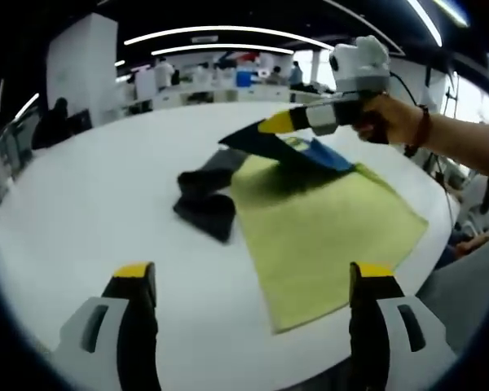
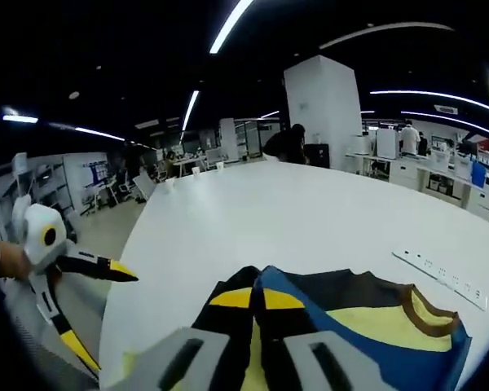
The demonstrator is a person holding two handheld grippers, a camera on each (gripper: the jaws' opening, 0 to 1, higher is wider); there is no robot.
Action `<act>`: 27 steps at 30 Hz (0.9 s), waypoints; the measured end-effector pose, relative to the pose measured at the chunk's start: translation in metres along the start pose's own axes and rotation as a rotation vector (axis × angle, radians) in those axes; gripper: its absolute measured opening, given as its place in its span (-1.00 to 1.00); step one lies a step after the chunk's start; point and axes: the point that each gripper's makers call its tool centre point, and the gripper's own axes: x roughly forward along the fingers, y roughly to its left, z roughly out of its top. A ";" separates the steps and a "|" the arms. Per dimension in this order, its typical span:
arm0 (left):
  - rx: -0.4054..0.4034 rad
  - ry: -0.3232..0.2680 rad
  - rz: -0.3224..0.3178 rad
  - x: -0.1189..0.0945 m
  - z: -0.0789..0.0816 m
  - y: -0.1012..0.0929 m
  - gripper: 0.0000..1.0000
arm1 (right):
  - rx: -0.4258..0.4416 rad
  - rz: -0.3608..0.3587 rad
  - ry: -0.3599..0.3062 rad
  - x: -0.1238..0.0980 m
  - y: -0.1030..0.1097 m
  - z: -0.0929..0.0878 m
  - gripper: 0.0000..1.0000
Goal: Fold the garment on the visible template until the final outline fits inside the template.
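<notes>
- Nearest me in the left gripper view, my left gripper (image 1: 248,285) stands with its yellow-tipped jaws spread wide, nothing between them, hovering over the white table (image 1: 90,204) just short of the template's near corner.
- Beyond those jaws lies the yellow-green template (image 1: 326,236), flat on the table, one corner reaching toward the table's near edge.
- At the template's far end, the garment (image 1: 297,151) is lifted by one edge: dark fabric with blue and yellow panels, part of it draped on the template, and a dark bunched part (image 1: 204,204) resting on the table just beside the template's left edge.
- My right gripper (image 1: 277,124), held in a hand (image 1: 391,118), has its jaws pinched closed on that lifted edge above the template's far end.
- From the right gripper view, the garment (image 2: 350,314) sits right at the right gripper's jaws (image 2: 257,358), its brown collar (image 2: 428,318) showing.
- The left gripper (image 2: 122,273) appears low at the left of that view, off the table's edge.
- Farther back from the template, a white power strip (image 2: 440,277) lies on the table.
- Beyond the table stand a white pillar (image 2: 326,110) and desks.
</notes>
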 end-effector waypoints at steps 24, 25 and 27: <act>-0.004 -0.004 0.003 -0.001 -0.002 0.001 0.90 | 0.020 0.103 0.128 0.004 0.033 -0.062 -0.90; -0.005 -0.005 0.002 -0.001 -0.002 0.001 0.90 | 0.020 0.103 0.128 0.003 0.034 -0.062 -0.84; -0.003 -0.002 0.002 -0.001 -0.002 0.000 0.90 | 0.021 0.092 0.120 -0.002 0.031 -0.061 -0.66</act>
